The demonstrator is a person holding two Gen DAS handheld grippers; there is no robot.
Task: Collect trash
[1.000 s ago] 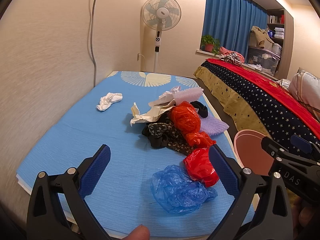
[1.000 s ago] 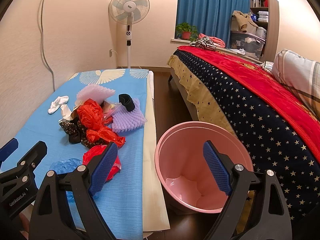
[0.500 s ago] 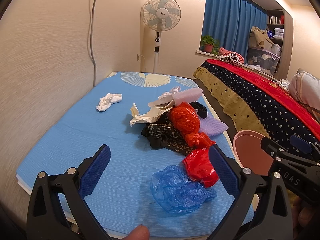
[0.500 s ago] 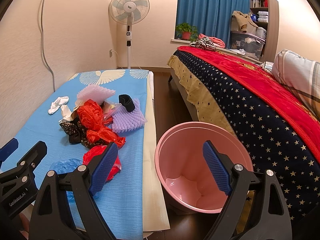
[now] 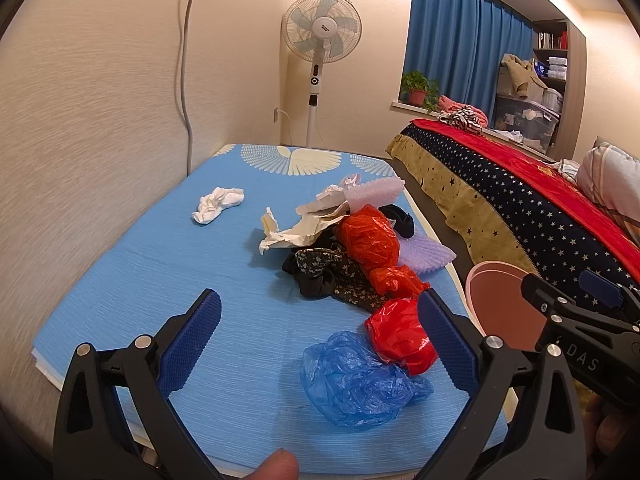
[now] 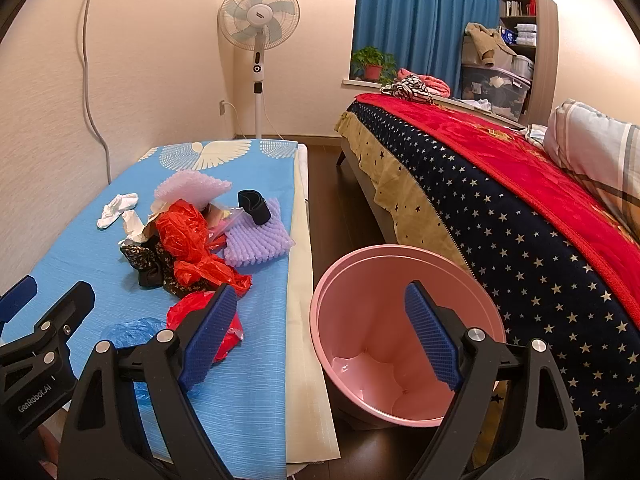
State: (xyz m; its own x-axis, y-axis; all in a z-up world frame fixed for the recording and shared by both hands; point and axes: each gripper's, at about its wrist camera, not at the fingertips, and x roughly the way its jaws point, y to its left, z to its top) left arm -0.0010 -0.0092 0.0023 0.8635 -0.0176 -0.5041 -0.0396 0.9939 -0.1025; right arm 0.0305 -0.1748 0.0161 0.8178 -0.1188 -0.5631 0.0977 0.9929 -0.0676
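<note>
Trash lies on a blue mat [image 5: 132, 280]: a blue plastic bag [image 5: 356, 380], a red bag [image 5: 400, 336], an orange-red bag [image 5: 370, 240], crumpled paper [image 5: 296, 232], a white wad [image 5: 218, 204], purple foam [image 5: 424, 254] and dark patterned cloth [image 5: 332, 276]. My left gripper [image 5: 320, 340] is open and empty, just short of the blue bag. My right gripper [image 6: 320, 336] is open and empty above the near rim of an empty pink bin [image 6: 408, 320] beside the mat. The pile also shows in the right wrist view [image 6: 188, 236].
A bed with a starred navy and red cover [image 6: 500, 200] stands right of the bin. A standing fan [image 5: 320, 44] is at the far wall, with a cable [image 5: 184, 80] on the left wall. Dark floor [image 6: 332, 184] runs between mat and bed.
</note>
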